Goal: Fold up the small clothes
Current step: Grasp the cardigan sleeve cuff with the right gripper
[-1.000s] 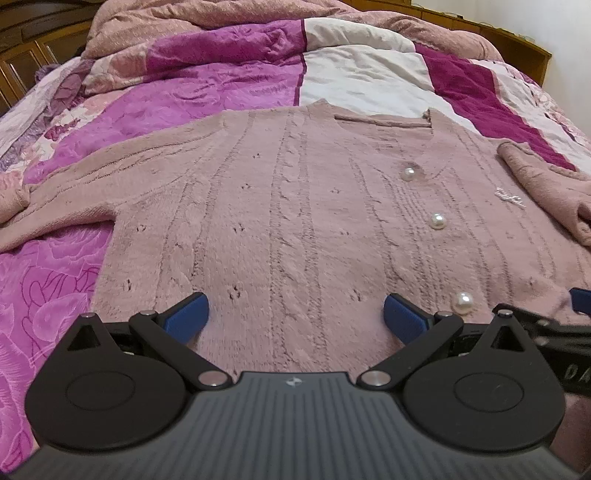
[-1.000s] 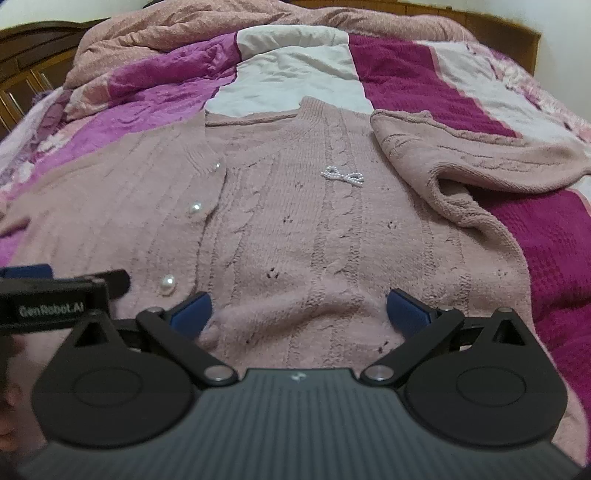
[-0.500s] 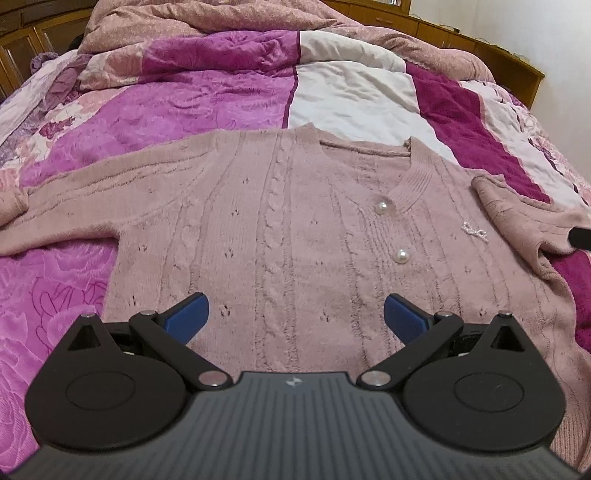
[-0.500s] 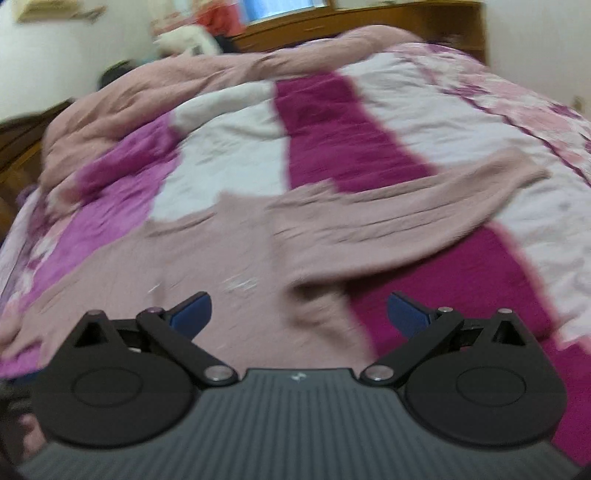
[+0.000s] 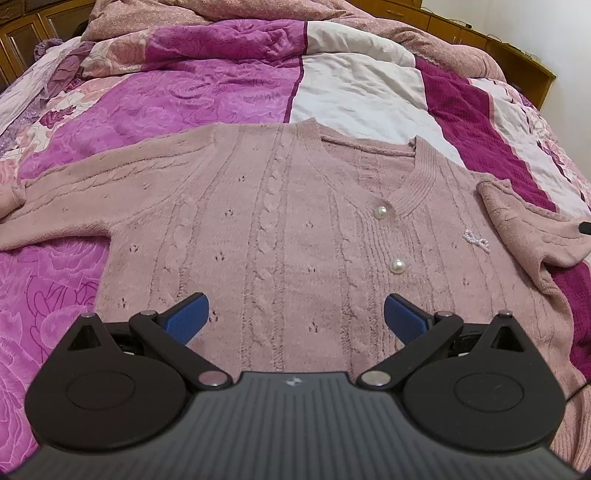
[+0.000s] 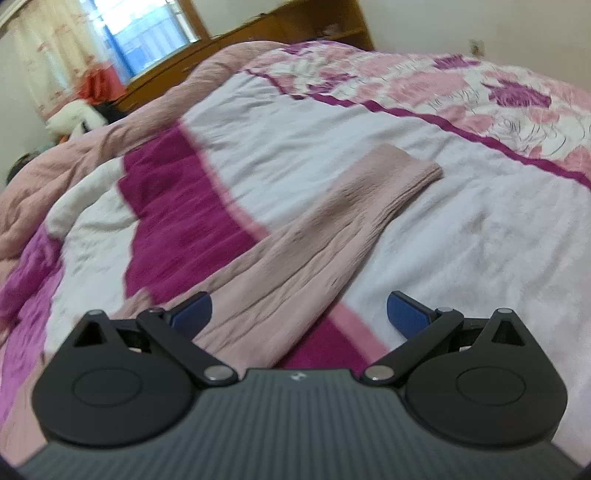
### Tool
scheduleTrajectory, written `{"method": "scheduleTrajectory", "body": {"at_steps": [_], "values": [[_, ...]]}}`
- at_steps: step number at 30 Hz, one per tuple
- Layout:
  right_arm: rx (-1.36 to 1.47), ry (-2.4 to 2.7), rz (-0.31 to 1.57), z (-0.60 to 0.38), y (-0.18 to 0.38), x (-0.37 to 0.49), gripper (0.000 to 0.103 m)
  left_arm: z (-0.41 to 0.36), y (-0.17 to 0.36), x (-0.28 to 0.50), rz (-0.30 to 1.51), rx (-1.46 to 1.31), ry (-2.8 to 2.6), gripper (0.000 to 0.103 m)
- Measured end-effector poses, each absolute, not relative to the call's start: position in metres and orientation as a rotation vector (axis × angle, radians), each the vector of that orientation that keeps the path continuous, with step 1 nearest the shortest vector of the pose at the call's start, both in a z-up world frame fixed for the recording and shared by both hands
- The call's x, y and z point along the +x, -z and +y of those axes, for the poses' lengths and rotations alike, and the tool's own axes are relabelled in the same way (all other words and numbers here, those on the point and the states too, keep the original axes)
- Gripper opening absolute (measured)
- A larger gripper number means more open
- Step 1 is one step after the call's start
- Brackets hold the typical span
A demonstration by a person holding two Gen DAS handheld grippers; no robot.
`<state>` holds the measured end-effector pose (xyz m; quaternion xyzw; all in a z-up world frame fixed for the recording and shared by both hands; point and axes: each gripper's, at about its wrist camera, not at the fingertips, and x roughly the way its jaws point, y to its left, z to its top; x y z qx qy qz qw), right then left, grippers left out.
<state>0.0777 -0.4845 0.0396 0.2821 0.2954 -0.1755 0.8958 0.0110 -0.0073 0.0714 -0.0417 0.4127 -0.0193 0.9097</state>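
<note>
The left claw [image 5: 295, 317] hovers with its blue fingers spread wide and nothing between them, just above the lower front of a dusty-pink cable-knit cardigan [image 5: 258, 221] that lies flat, front up, on the bed [image 5: 55, 295]. Ahead and to the right of that claw sit two pearl buttons [image 5: 398, 266], then a small beaded bow [image 5: 476, 240] further right, and beyond them the V-neck. One sleeve runs out to the claw's far left; the other sleeve [image 5: 524, 236] is bunched at the far right. The right claw [image 6: 299, 314] is likewise wide open and empty, hanging over that right sleeve [image 6: 332, 236], which stretches away from between its fingers toward the cuff on the white part of the bedspread [image 6: 461, 240]. The bedspread is a patchwork of magenta, violet, white and rose-printed panels, with a pink quilt [image 5: 221, 14] heaped at the far end. Past the bed, wooden furniture [image 5: 517, 55] lines a pale wall, and in the right wrist view a curtained window [image 6: 147, 40] shows blurred at the far left.
</note>
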Motion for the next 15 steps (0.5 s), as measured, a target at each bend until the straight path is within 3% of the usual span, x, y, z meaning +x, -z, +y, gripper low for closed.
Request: {"method": "scheduleTrajectory", "body": {"at_steps": [9,14,15], "values": [[0.8,0.322,0.527,-0.512,-0.02,0.095,0.1,-0.006,-0.065,0.018,0.865,-0.09,0.029,0.103],[0.817,0.317,0.529,-0.515,-0.018,0.1,0.058,-0.009,-0.059,0.021,0.885,-0.102,0.037,0.103],[0.822,0.311,0.53,-0.517,-0.017,0.1,0.036,-0.009,-0.059,0.02,0.886,-0.101,0.039,0.103]]}}
